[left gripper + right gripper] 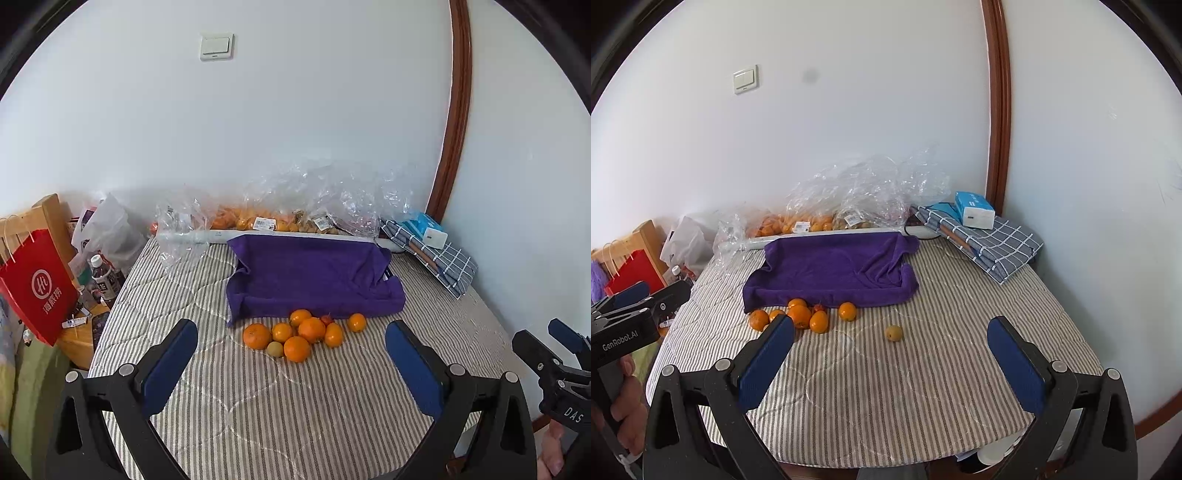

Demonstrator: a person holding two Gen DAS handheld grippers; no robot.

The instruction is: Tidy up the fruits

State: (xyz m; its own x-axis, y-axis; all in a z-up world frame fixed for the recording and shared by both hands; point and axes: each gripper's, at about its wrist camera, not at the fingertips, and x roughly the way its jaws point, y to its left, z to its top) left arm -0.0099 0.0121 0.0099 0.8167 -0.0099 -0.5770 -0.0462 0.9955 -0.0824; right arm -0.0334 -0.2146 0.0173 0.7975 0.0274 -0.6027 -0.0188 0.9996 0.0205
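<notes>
A cluster of several oranges (312, 329) lies on the striped table cover just in front of a tray draped with a purple towel (310, 277). A small red fruit (326, 319) and a small yellow-green fruit (275, 349) sit among them. In the right wrist view the oranges (799, 316) lie at left and a lone yellow fruit (894, 333) sits apart, to their right. The purple towel (831, 269) lies behind. My left gripper (291, 373) is open and empty, short of the cluster. My right gripper (892, 369) is open and empty, short of the lone fruit.
Clear plastic bags with more oranges (258, 218) lie along the wall behind the towel. A checked cloth with a tissue box (975, 210) sits at the back right. A red paper bag (37, 288) and bottles stand left of the table.
</notes>
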